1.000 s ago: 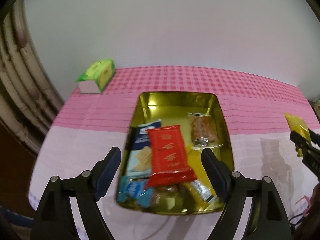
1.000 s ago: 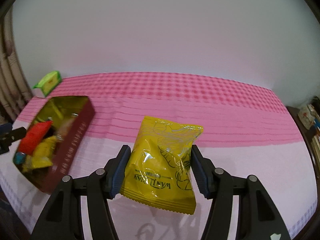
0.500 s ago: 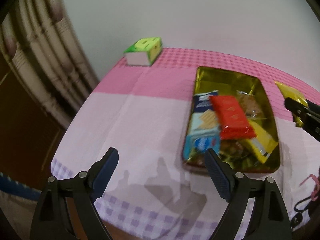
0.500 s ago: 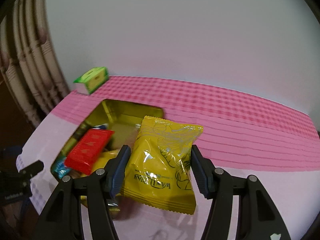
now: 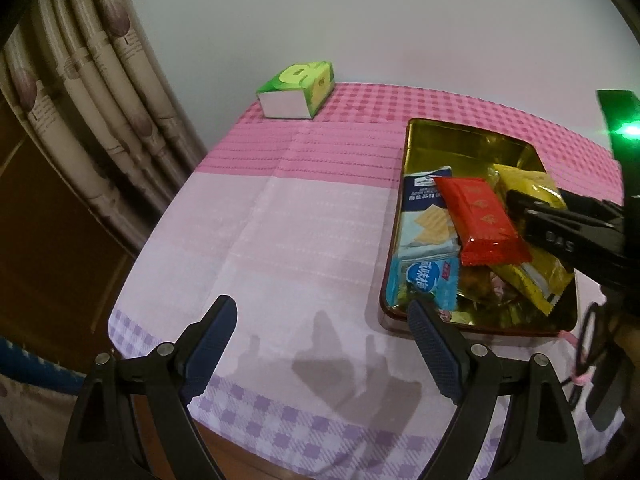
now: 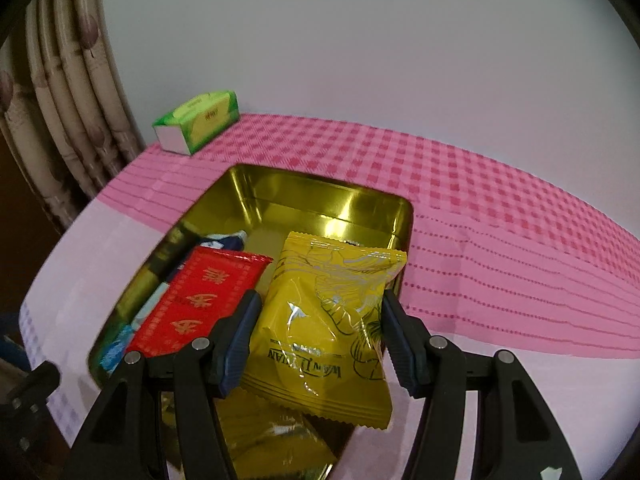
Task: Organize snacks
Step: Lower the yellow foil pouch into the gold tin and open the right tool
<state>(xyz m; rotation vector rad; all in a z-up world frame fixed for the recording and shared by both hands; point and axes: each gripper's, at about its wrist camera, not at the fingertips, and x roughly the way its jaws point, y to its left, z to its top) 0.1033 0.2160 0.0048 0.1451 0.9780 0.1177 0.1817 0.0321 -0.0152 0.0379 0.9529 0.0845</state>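
A gold-lined tin point(image 6: 320, 200) point(image 5: 460, 136) lies on the pink cloth and holds several snacks, with a red packet point(image 6: 200, 300) point(image 5: 480, 216) lying on top. My right gripper point(image 6: 320, 332) is shut on a yellow snack bag point(image 6: 324, 324) and holds it over the tin's right half; in the left wrist view the bag point(image 5: 528, 184) shows behind the right gripper's fingers point(image 5: 528, 204). My left gripper point(image 5: 322, 332) stands open over bare cloth to the left of the tin, with nothing between its fingers.
A green tissue box point(image 5: 296, 90) point(image 6: 198, 122) stands at the table's far left corner by the wall. Curtain folds point(image 5: 80, 100) hang left of the table. The table's near edge point(image 5: 280, 440) lies just below my left gripper.
My right gripper carried the yellow bag leftward until it hung over the tin. My left gripper swung left off the tin to bare cloth and then held still.
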